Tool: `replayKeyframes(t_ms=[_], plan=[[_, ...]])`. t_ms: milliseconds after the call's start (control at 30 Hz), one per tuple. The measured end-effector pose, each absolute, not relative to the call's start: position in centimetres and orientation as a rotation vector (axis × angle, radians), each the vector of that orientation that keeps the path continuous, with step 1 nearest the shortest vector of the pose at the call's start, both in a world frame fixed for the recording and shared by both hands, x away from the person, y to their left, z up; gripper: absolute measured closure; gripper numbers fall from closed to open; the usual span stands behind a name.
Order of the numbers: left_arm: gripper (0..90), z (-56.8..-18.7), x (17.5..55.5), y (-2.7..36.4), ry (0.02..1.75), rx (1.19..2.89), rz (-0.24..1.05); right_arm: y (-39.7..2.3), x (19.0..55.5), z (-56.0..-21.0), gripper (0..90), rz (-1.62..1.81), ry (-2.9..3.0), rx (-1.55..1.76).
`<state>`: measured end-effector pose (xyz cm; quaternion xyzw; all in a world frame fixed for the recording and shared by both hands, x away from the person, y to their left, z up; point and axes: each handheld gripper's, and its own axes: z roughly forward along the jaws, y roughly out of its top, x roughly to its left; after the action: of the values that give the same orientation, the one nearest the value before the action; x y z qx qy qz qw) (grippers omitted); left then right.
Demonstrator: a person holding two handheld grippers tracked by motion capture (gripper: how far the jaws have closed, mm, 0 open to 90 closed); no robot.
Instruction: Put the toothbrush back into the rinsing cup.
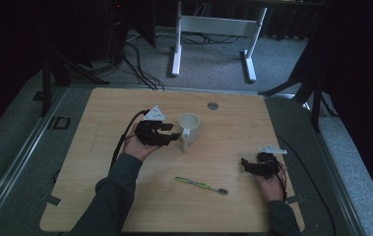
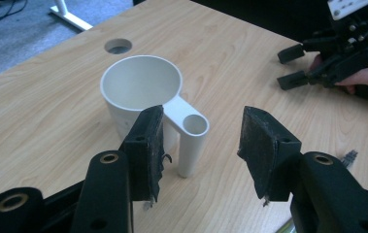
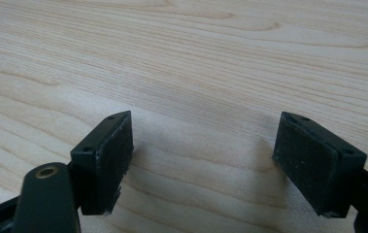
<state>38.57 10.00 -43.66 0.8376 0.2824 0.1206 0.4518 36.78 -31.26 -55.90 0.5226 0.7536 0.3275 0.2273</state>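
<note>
Left gripper view: claw [image 2: 201, 145] pad hides mug [image 2: 145, 94] base.

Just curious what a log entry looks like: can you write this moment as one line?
left gripper: open, at white cup handle | right gripper: open, over bare table | toothbrush: lying untouched

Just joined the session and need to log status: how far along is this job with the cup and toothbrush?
Nothing looks done: the toothbrush lies flat on the table, apart from the empty white cup. In hand: the left gripper is open at the cup's tubular handle. The right gripper rests open, holding nothing. Any grasping remains.
</note>
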Motion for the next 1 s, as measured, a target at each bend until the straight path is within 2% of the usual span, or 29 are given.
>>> replayKeyframes(t_ms=[333,1000], plan=[[52.4,-43.9,38.0,9.1,0.645,2.125,0.325,-31.3,36.8,-55.9,21.7,0.902,2.078,1.440],[54.6,-43.8,37.5,7.5,0.508,2.182,0.240,-31.3,36.8,-55.9,21.7,0.902,2.077,1.441]])
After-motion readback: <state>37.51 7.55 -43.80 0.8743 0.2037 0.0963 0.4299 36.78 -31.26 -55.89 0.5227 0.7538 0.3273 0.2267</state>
